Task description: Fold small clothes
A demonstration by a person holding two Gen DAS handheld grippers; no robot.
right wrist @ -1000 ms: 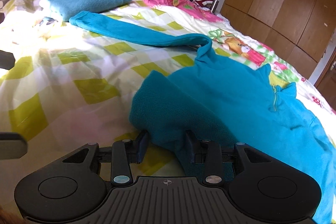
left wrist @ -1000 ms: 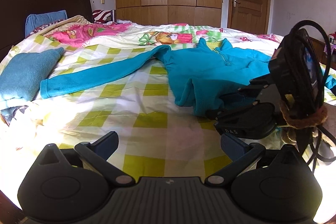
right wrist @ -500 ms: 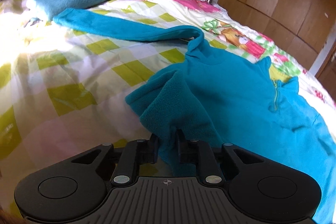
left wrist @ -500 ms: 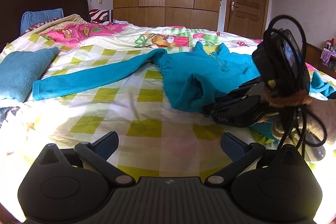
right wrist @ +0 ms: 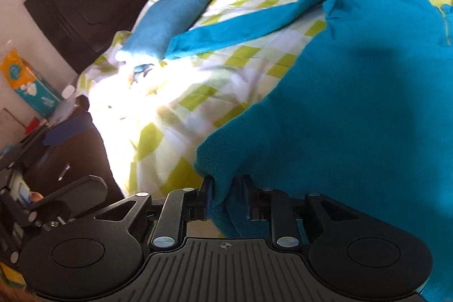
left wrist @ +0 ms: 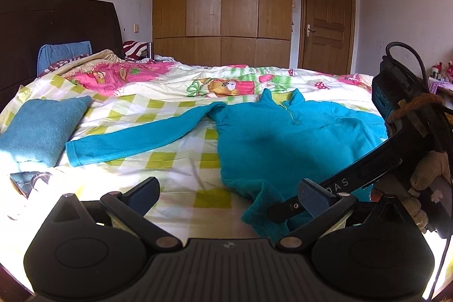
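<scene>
- The right gripper point(right wrist: 225, 193) has its fingers pressed together on the near hem corner of the teal fleece pullover point(right wrist: 368, 104), the fabric bunched between the pads and lifted off the bedspread.
- The left wrist view shows this too: the right gripper point(left wrist: 279, 212) reaches in from the right, pinching the pullover point(left wrist: 283, 143) at its near left corner, with a black cable looping above its body.
- The left gripper point(left wrist: 229, 196) has its fingers spread wide, nothing between them, hovering above the yellow-green checked bedspread point(left wrist: 175, 160) just left of the held corner.
- The pullover lies front-up on the bed, collar and short zip toward the far side, its body mostly flat apart from the raised corner.
- One sleeve point(left wrist: 141, 137) stretches out straight to the left across the checks, its cuff near a folded teal fleece item point(left wrist: 42, 126).
- A bright patch of sunlight washes out the near left part of the bedspread.
- Beyond the checks, the cover turns to a pink and green cartoon print.
- A dark headboard point(left wrist: 56, 24) stands at the left, with a wooden wardrobe point(left wrist: 220, 2) and a door point(left wrist: 325, 24) along the far wall.
</scene>
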